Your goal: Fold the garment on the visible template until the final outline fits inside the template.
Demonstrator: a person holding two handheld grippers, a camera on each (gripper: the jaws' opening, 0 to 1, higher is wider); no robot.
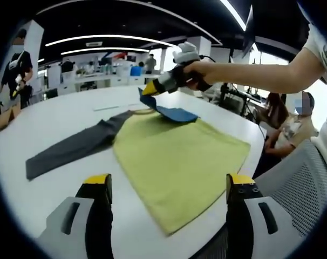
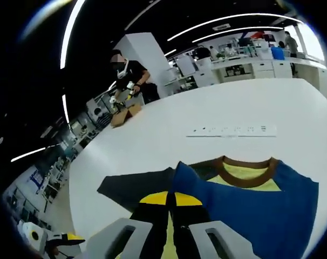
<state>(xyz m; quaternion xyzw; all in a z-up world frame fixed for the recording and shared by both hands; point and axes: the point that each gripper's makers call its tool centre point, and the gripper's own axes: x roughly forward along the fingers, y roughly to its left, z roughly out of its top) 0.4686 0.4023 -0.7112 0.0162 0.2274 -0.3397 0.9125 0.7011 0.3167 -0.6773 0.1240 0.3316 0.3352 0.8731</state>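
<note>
Nearest the camera, the left gripper [image 1: 169, 189] is held released, jaws spread wide over the white worktop [image 1: 61, 116]. On the worktop the shirt [image 1: 179, 162] is spread yellow side up, one grey sleeve [image 1: 72, 147] stretched leftward. At its far edge, a blue fold [image 1: 174, 113] is pinched and lifted by the clenched right gripper [image 2: 170, 202].

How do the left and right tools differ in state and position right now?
The left tool is open and holds nothing, its jaws spread apart above the near edge of the yellow-green garment. The right tool is shut on the blue sleeve, lifting it at the garment's far end, near the brown collar. Both have yellow-tipped black jaws and work over the same white table.
</note>
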